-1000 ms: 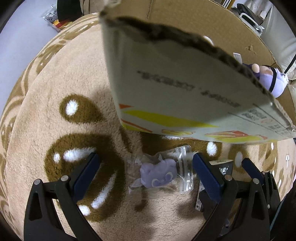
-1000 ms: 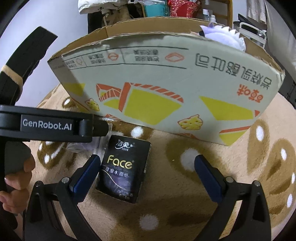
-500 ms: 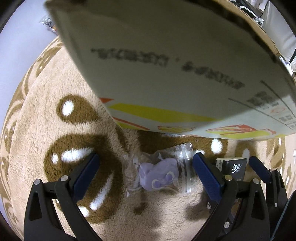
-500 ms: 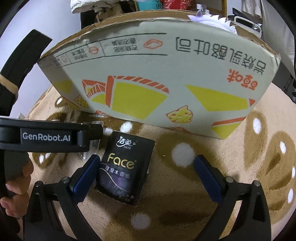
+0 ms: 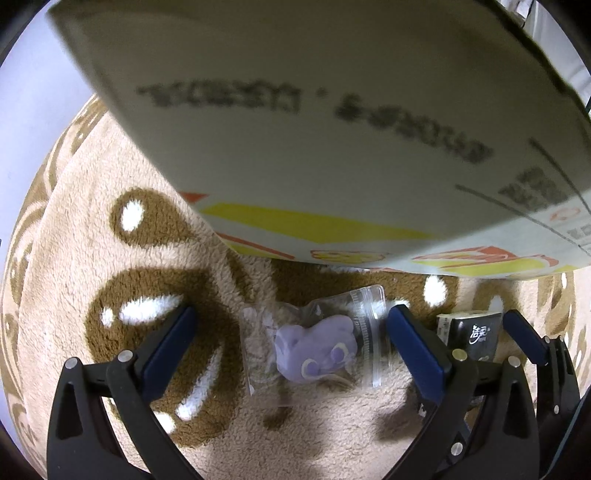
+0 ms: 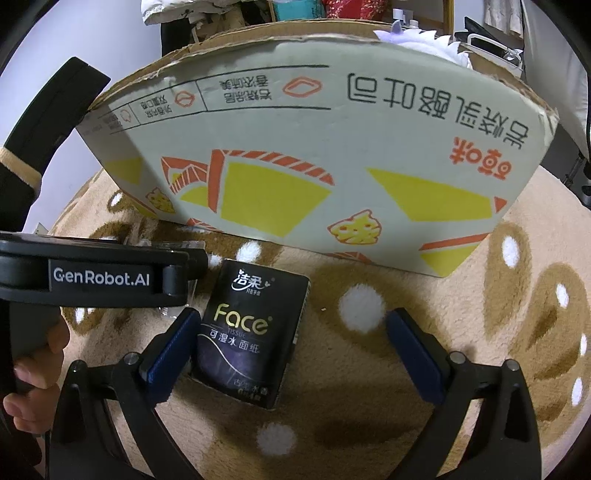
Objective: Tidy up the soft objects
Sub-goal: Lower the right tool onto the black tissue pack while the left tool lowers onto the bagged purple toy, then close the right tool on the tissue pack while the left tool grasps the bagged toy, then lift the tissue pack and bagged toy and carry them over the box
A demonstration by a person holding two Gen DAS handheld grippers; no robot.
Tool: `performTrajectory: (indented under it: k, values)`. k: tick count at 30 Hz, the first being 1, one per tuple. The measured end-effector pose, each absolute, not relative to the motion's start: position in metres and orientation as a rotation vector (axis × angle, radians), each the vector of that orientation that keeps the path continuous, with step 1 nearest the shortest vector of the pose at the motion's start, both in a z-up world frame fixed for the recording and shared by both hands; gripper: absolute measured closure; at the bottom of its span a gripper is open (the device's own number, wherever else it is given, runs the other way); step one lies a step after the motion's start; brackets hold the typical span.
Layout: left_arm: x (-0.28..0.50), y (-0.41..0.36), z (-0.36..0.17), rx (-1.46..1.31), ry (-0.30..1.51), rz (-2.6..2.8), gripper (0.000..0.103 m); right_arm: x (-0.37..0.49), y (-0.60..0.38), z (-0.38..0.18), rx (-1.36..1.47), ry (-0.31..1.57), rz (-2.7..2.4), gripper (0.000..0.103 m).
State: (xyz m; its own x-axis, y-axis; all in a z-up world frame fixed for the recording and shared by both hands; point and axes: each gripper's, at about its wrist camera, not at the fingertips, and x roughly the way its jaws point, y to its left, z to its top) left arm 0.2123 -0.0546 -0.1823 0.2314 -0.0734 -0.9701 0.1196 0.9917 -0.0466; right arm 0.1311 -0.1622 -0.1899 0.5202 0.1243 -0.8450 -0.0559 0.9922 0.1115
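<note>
I have both claws low over the beige-and-brown patterned rug (image 5: 74, 258), and both are spread wide with nothing between the pads. My left claw (image 5: 291, 347) frames a small purple plush toy (image 5: 317, 350) sealed in a clear plastic bag (image 5: 365, 306); the bag lies flat on the rug between the blue pads, touching neither — its zip edge sits close to the right-hand pad. Just beyond it the cardboard box (image 5: 295, 129) stands on the rug, its printed side filling most of the left wrist view, the lettering blurred.

My right claw (image 6: 291, 347) frames a dark tissue pack (image 6: 247, 332) marked "Face", lying on the rug with its long edge just beside the left-hand pad (image 6: 173, 347) — I cannot tell whether they touch. The other pad is well apart from it. The pack sits just in front of the box (image 6: 314, 147), whose wall shows yellow and orange graphics with upside-down print. A pale purple-and-white plush (image 6: 424, 35) pokes above the box's far rim. The left rig's body crosses the right view's left side, with my left hand (image 6: 33, 373) on its grip.
</note>
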Motion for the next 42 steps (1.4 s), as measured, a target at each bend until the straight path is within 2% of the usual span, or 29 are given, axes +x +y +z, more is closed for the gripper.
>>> performTrajectory:
  k: [13,18,24,29,33,34,42]
  values:
    - [0.209,-0.071,-0.195,0.080,1.330,-0.134,0.001,0.130,-0.165,-0.193,0.052,1.024,0.107,0.001]
    - [0.201,-0.070,-0.195,0.110,1.326,-0.129,0.006,0.129,-0.171,-0.189,0.052,1.027,0.089,0.012]
    - [0.188,-0.072,-0.190,0.112,1.326,-0.143,0.027,0.127,-0.185,-0.185,0.074,1.027,0.071,0.027]
    - [0.177,-0.066,-0.188,0.095,1.353,-0.175,0.030,0.122,-0.194,-0.181,0.085,1.027,0.053,0.028]
    - [0.168,-0.060,-0.185,0.085,1.337,-0.171,0.030,0.117,-0.202,-0.176,0.081,1.027,0.057,0.051]
    - [0.163,-0.059,-0.184,0.094,1.325,-0.168,0.030,0.116,-0.204,-0.174,0.081,1.025,0.060,0.054]
    - [0.133,-0.049,-0.155,0.109,1.190,-0.160,0.030,0.100,-0.216,-0.146,0.105,0.951,0.056,0.054]
